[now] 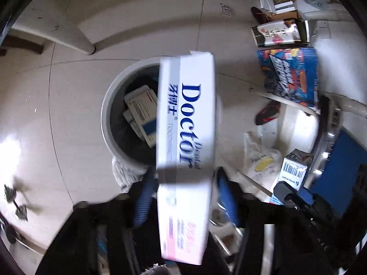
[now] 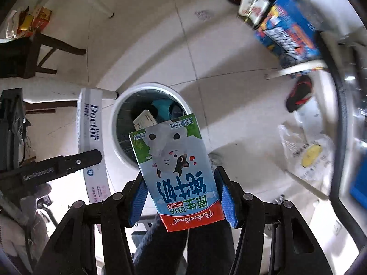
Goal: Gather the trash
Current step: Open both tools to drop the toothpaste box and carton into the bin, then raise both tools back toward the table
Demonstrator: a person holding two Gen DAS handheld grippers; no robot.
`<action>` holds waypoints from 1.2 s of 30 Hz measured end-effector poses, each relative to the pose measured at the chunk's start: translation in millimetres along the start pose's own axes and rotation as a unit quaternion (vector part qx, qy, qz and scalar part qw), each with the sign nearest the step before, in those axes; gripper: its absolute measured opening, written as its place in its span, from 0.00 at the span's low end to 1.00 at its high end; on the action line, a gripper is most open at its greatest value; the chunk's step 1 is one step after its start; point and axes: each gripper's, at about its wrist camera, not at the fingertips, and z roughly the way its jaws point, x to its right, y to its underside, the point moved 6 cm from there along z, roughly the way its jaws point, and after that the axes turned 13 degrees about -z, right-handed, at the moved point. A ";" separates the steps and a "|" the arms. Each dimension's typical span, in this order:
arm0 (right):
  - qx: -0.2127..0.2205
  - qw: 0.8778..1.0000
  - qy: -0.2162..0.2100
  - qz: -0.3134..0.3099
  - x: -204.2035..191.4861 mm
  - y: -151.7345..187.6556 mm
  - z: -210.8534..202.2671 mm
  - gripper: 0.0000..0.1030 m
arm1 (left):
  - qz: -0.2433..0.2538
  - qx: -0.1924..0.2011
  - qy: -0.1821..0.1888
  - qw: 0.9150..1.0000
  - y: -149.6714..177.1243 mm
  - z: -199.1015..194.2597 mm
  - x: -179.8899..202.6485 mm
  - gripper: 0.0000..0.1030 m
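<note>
Trash was already in both of your hands at this moment: the long white cardboard toothpaste box printed "Doctor" in blue sat lengthwise between the blue pads of your left gripper, the jaws closed against its two long sides, while the small blue-and-white milk carton with a cartoon cow was pinched across its width by your right gripper, those jaws drawn in only as far as the carton allowed. Both items hung above the round white waste bin with a dark liner standing on the pale tiled floor; a pale flat packet already lay inside it. From the left wrist view the toothpaste box covered the right part of the bin's mouth, and from the right wrist view the carton's far end overlapped the near rim, with the toothpaste box just to its left. You appeared to be at the drop step. I judged that each item needed carrying a little further over the opening before release, the long box tipped end-down so it would not bridge the rim. More litter waited on the right: a clear plastic bag with a yellow patch and a blue printed carton.
</note>
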 end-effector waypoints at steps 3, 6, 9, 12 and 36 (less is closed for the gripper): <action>-0.012 1.000 -0.025 -0.011 1.8 -15.9 52.2 0.57 | -0.014 0.007 0.006 1.000 -14.3 22.7 -20.7 0.90; -0.019 0.999 -0.040 -0.021 -1.6 -29.1 92.2 0.57 | -0.022 0.013 -0.007 1.000 -20.1 33.9 -36.5 0.97; -0.027 0.998 -0.056 -0.021 -6.9 -38.7 123.5 0.59 | -0.021 0.048 -0.035 0.998 -22.5 33.3 -51.0 0.98; -0.027 0.997 -0.072 -0.014 -14.0 -43.1 138.0 0.99 | -0.015 0.099 -0.076 0.992 -21.9 23.1 -62.7 0.98; 0.029 0.995 0.067 -0.072 -40.3 2.2 -13.0 1.00 | -0.013 0.150 -0.114 0.982 84.6 -114.8 -40.8 0.98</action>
